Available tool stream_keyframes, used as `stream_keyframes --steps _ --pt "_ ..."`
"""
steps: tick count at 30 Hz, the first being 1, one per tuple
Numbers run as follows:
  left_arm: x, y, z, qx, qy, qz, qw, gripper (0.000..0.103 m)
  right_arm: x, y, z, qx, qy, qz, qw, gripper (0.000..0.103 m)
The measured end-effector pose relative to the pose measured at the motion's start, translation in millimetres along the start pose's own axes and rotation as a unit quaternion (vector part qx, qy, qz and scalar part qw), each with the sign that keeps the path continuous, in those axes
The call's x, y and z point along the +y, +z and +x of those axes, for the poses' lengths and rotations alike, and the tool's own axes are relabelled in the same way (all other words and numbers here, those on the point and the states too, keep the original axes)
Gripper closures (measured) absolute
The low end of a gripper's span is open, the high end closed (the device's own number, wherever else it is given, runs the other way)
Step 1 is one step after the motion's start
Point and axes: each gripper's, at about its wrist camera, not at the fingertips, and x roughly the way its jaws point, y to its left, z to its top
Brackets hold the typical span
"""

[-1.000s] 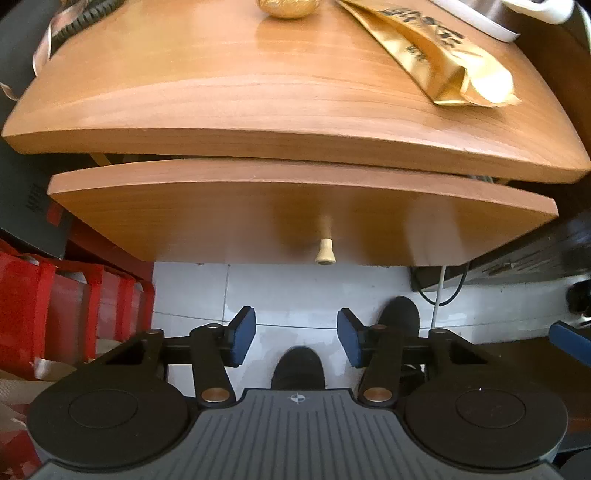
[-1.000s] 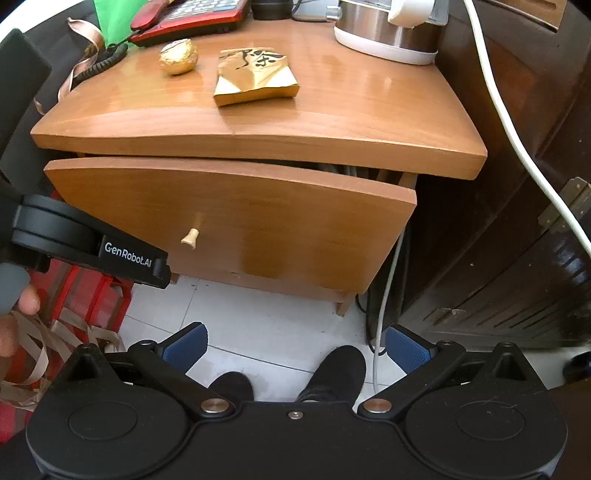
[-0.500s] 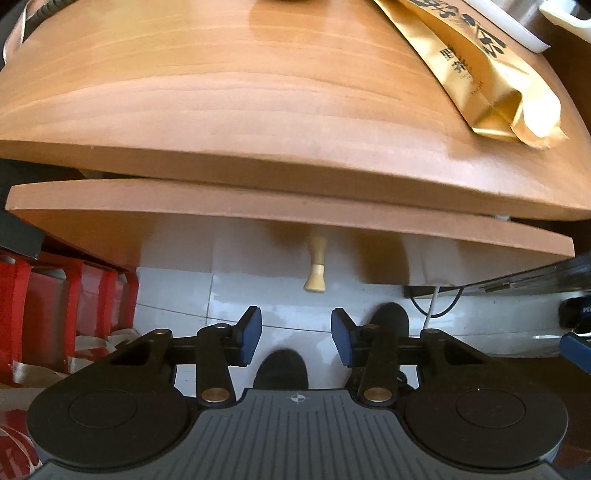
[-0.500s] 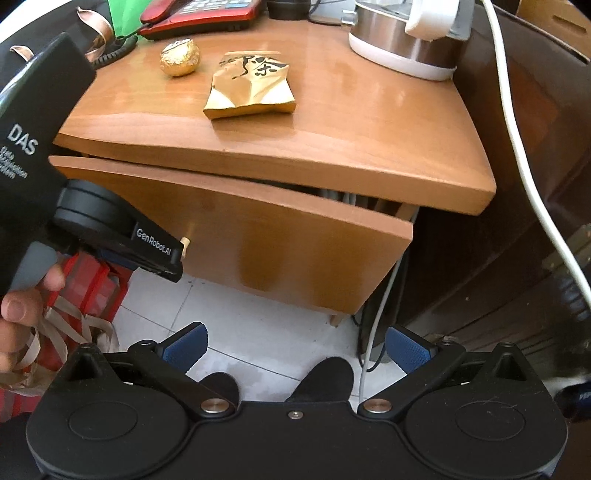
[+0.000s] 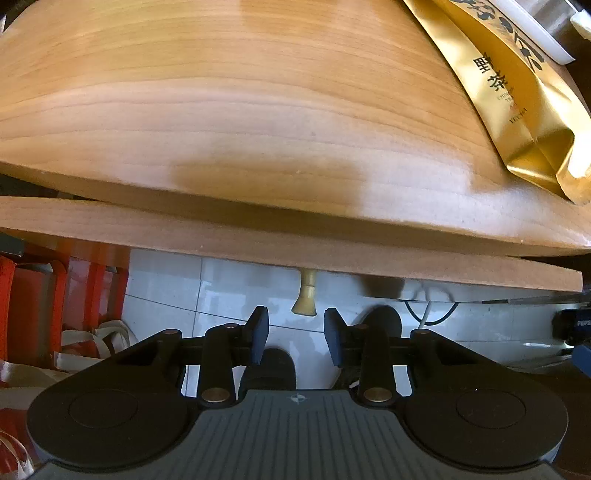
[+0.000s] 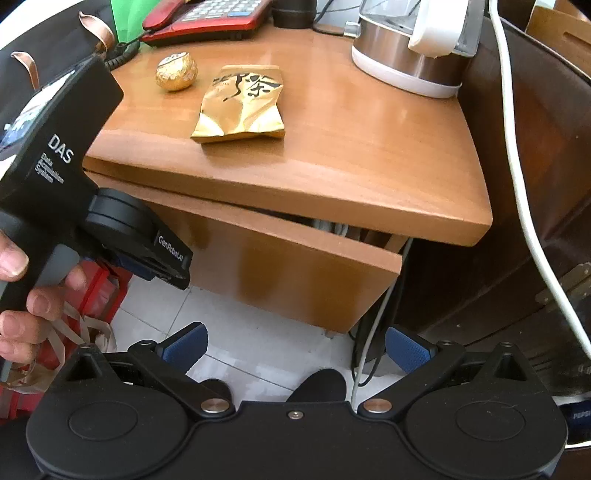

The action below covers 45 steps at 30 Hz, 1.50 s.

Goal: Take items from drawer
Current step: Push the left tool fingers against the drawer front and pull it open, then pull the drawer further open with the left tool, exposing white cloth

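While its jaws have just been closing, the left gripper [image 5: 293, 330] stands part-spread with nothing pinched; the small pale wooden drawer knob [image 5: 305, 297] hangs just beyond its blue pads [image 5: 259, 328]. Behind, the curved wooden drawer front [image 6: 295, 273] sits slightly ajar. The right gripper [image 6: 295, 347] is spread wide, empty.

Home room, likely living room or bedroom. Evidence: wooden nightstand [image 6: 332, 155] carrying red phone [image 6: 207, 16] at back left corner, kettle [image 6: 413, 48] at back right corner, gold tea packet [image 6: 240, 107]; white tile floor [image 6: 251, 332].
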Motion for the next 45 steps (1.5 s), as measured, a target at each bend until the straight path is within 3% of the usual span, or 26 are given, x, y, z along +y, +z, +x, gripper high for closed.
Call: stream_keyframes --steps 14,24,30,38,45 --pt "-7.1 17.2 3.5 0.001 0.003 0.003 1.0000 0.089 -2.3 5.2 -0.6 0.001 0.002 -0.007 1.000 0.000" --pt "-19.0 21.2 2.3 -0.003 0.024 0.037 0.9990 0.090 -10.1 11.5 -4.0 0.000 0.012 -0.032 0.999 0.000" --pt "-18.0 25.5 1.5 0.014 0.020 0.029 0.9993 0.090 -11.3 12.6 -7.4 0.000 0.019 -0.050 0.999 0.000" --pt "-20.7 22.6 1.6 0.027 0.020 0.042 0.9986 0.090 -9.0 16.9 -10.4 -0.006 0.045 -0.078 0.996 0.000" --pt "-21.6 48.2 -4.9 0.033 0.004 0.031 0.9990 0.090 -10.4 25.0 -13.6 -0.020 0.083 -0.098 0.992 0.000"
